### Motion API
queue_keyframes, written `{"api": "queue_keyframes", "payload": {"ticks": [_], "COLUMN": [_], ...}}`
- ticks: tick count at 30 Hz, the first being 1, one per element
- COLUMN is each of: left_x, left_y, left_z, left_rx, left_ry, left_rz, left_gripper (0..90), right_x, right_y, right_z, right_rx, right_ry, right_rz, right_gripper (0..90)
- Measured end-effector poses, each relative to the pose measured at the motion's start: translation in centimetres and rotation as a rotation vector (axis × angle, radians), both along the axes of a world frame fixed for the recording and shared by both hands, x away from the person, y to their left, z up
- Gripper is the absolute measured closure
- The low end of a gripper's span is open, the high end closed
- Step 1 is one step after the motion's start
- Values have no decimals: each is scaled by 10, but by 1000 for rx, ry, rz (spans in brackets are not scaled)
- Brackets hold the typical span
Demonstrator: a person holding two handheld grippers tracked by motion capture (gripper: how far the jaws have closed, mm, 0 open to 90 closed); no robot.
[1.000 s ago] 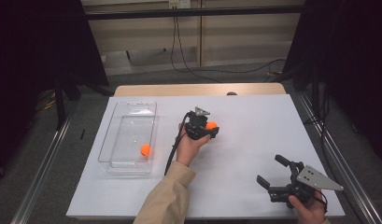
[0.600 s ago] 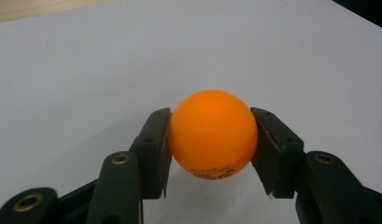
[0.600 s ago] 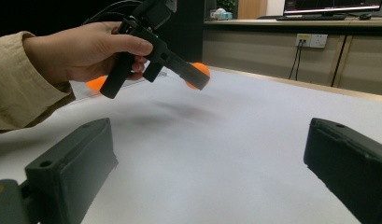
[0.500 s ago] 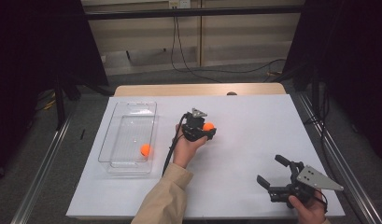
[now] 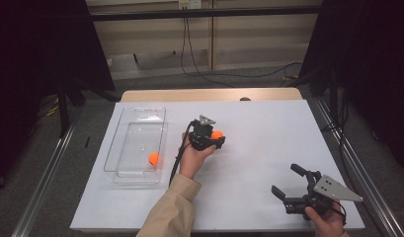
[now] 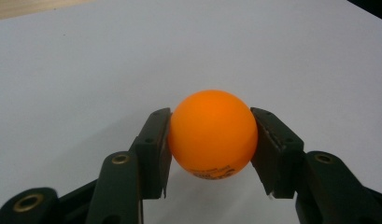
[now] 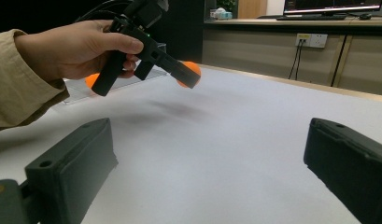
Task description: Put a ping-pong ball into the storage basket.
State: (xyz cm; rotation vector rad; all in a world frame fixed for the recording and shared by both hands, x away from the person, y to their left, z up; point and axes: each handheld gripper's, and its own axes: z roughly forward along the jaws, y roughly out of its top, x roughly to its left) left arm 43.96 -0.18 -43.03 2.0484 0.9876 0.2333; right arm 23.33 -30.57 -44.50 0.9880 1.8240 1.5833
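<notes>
An orange ball (image 6: 212,134) sits pinched between the two black pads of my left gripper (image 5: 215,138), which is shut on it and held a little above the white table near its middle. From the right gripper view the same ball (image 7: 192,71) hangs clear of the surface in the left gripper (image 7: 181,73). A second orange ball (image 5: 153,158) lies inside the clear plastic tray (image 5: 121,170) at the left. My right gripper (image 5: 287,180) rests low at the table's front right corner, jaws wide open with nothing between them.
The white table (image 5: 268,128) has bare room between the two grippers and toward the back. A wooden strip (image 5: 209,95) runs along its far edge. Metal rails (image 5: 46,173) flank both sides, and cables trail on the floor behind.
My left gripper with the orange ball has drifted slightly toward the left, nearer the tray. The right gripper has stayed put.
</notes>
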Motion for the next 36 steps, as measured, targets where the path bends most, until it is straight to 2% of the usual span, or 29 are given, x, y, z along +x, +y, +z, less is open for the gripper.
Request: {"api": "queue_keyframes", "payload": {"ticks": [4,5,10,12,14,36], "left_x": [-1,-1,-1,-2,-2,-2], "left_y": [1,2,4,6,7,21], "left_z": [0,0,2,3,4,11], "left_rx": [2,11,4,17,5,10], "left_ry": [12,9,5,9,11,18], "left_rz": [3,-3,9,1,8,41], "left_gripper": [510,510,510,510,510,510], "right_x": [0,0,0,0,0,0], "right_y": [0,0,0,0,0,0], "right_z": [0,0,0,0,0,0], "right_rx": [0,0,1,-1,1,2], "right_ry": [-2,-1,-1,-2,-1,-1], "right_rz": [-1,-1,0,0,-1,-1], "right_gripper": [14,14,15,14,15,14]}}
